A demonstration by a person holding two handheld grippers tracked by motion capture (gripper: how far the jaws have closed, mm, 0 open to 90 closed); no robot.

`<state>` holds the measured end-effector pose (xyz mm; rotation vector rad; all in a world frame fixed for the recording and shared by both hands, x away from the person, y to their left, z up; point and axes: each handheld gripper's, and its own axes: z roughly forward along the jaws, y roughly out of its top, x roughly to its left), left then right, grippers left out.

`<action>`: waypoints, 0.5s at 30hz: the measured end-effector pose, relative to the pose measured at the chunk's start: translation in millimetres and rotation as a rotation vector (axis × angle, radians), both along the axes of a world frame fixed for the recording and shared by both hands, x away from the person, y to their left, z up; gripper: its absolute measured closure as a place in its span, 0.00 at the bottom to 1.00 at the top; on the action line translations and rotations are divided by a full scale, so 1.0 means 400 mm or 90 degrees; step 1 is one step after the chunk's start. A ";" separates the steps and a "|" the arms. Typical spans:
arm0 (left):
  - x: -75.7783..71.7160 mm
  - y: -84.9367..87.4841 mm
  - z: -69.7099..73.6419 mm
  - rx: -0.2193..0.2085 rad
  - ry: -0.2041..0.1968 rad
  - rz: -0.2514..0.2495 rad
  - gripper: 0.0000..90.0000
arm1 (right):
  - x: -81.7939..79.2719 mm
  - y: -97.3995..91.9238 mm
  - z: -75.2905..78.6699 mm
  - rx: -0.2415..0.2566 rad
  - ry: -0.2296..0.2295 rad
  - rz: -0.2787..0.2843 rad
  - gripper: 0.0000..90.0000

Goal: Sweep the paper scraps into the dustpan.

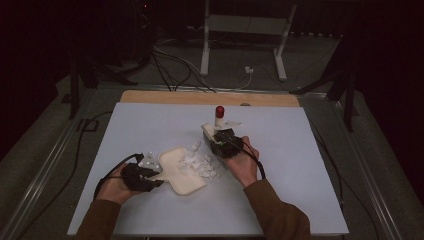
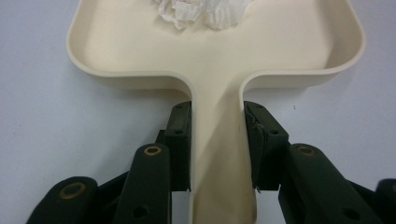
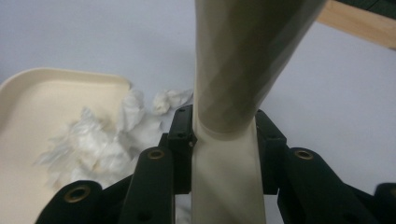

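I worked at a pale grey-blue table (image 1: 150, 210) with a wooden strip (image 1: 210, 97) along its far edge. The cream dustpan (image 1: 182, 170) lay on it near me, and I take it as my landmark. My left gripper (image 1: 145, 179) sat at the pan's near-left, jaws clamped on its handle (image 2: 218, 154). White paper scraps (image 1: 200, 162) lay over the pan's far-right lip and spilled onto the table. Just right of the scraps, my right gripper (image 1: 225, 142) was clamped on a cream brush handle (image 3: 226, 140). A red-capped bottle (image 1: 219, 115) stood beyond the pan, behind that gripper. Past the table, the room was dark, with cables (image 1: 170, 65) on a grey floor and a white stand (image 1: 245, 30).

The left gripper view showed the pads pressed flat on both sides of the pan's handle, and scraps (image 2: 201, 11) inside the pan. The right gripper view showed the brush handle rising steeply between the jaws, with the pan (image 3: 32, 121) to its left.
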<state>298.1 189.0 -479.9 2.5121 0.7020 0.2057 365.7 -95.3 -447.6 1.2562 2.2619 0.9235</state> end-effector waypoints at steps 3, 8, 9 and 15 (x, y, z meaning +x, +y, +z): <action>0.000 0.000 0.000 -0.001 0.001 0.001 0.74 | 0.015 0.013 -0.005 -0.008 -0.002 0.006 0.74; 0.001 0.000 -0.001 -0.001 0.003 0.001 0.74 | 0.024 0.040 -0.023 -0.035 0.000 0.033 0.74; 0.001 0.000 -0.001 -0.003 0.003 0.002 0.74 | 0.023 0.045 -0.026 -0.039 0.002 0.042 0.74; 0.001 0.000 -0.001 -0.001 0.002 0.001 0.74 | 0.002 0.067 -0.029 -0.048 -0.001 0.086 0.74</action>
